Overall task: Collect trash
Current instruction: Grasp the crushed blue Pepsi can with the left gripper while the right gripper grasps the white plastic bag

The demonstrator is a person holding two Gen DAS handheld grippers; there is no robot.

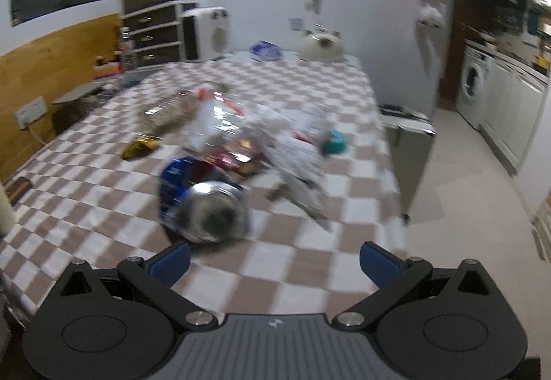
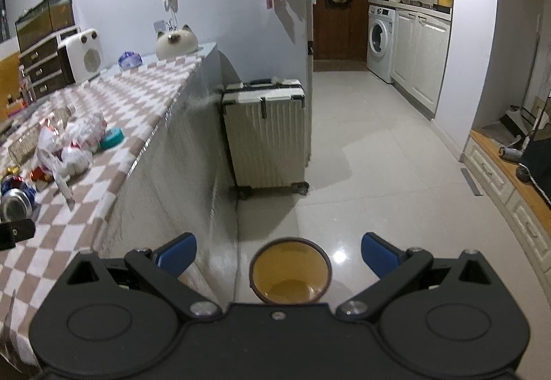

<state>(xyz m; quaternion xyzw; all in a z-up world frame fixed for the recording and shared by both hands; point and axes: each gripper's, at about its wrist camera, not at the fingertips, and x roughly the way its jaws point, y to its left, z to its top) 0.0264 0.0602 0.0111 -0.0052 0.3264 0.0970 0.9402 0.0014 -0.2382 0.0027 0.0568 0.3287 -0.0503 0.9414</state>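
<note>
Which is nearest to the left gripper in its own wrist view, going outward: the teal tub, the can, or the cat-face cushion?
From the left gripper:
1. Can, lying just ahead, slightly left.
2. Teal tub, mid-table, right of the wrappers.
3. Cat-face cushion, far end by the wall.

We see a dim indoor scene with a cool, bluish cast in both views. The left wrist view is smeared by motion blur: the can (image 1: 210, 211), the wrappers (image 1: 241, 139) and the checked cloth (image 1: 103, 173) all lose their edges, and only the near gripper body stays sharp. The right wrist view is crisp. There, 2 small glare spots sit on the glossy floor tiles (image 2: 378, 173), and the suitcase (image 2: 265, 135) throws a soft shadow to its right. Wall decorations cast shadows. Fisheye bending curves straight lines, and corners fall black.
</note>
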